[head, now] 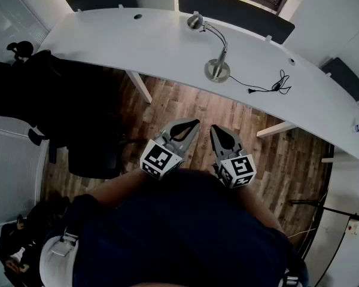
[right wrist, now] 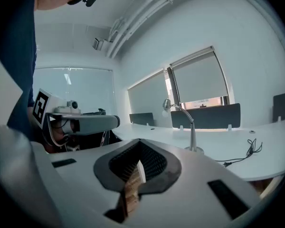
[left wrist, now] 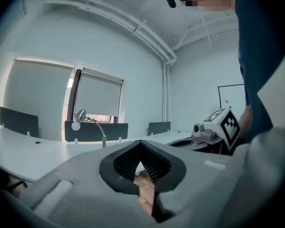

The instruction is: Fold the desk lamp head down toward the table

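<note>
A silver desk lamp stands on the curved white desk (head: 107,37). Its round base (head: 217,70) sits near the desk's front edge, and a curved neck rises to the small head (head: 195,21). The head stays raised in the left gripper view (left wrist: 79,115) and the right gripper view (right wrist: 166,104). My left gripper (head: 195,122) and right gripper (head: 215,128) are held side by side close to my body, over the wooden floor, well short of the desk. Both are shut with nothing between the jaws, as their own views show (left wrist: 141,142) (right wrist: 140,141).
The lamp's black cable and plug (head: 269,88) lie on the desk to the right of the base. Black office chairs (head: 66,112) stand at the left. Dark divider panels (head: 233,9) line the desk's far edge. White desk legs (head: 139,85) (head: 275,128) stand below the desk.
</note>
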Tool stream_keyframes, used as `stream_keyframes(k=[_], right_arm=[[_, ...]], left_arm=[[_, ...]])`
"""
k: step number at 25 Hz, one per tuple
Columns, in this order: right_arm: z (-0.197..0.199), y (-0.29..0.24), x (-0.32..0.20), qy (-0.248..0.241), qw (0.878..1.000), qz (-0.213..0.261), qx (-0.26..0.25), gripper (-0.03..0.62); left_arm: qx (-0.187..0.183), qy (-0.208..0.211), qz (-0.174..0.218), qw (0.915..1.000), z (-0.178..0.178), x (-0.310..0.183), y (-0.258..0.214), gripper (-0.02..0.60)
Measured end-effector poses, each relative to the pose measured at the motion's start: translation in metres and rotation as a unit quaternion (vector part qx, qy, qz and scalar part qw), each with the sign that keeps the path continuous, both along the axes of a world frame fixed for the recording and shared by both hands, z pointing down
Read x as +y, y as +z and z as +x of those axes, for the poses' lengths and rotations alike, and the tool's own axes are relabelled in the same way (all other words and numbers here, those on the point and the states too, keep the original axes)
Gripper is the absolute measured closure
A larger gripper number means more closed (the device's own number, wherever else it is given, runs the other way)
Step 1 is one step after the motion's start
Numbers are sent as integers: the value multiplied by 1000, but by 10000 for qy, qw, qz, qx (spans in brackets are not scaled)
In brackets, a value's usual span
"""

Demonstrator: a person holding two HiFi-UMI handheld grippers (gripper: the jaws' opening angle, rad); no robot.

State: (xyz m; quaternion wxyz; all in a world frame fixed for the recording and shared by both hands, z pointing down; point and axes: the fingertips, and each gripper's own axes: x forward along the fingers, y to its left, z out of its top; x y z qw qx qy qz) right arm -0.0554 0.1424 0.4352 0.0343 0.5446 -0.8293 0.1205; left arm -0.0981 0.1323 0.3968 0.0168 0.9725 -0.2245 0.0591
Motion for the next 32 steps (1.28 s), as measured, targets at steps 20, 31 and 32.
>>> stream_keyframes(k=[20,31,32], right_arm=[[-14,3,-14,133,9998,105,126,582],[-4,15,-42,444,9989,69,126,582],[3,15,-49,445,9989,85,126,582]], left_arm=[[1,-7,168,9999,-14,-18,-1,575],[1,171,262,9995,-10,-47,2,575],[15,127,296,9995,-6,-54,0,575]])
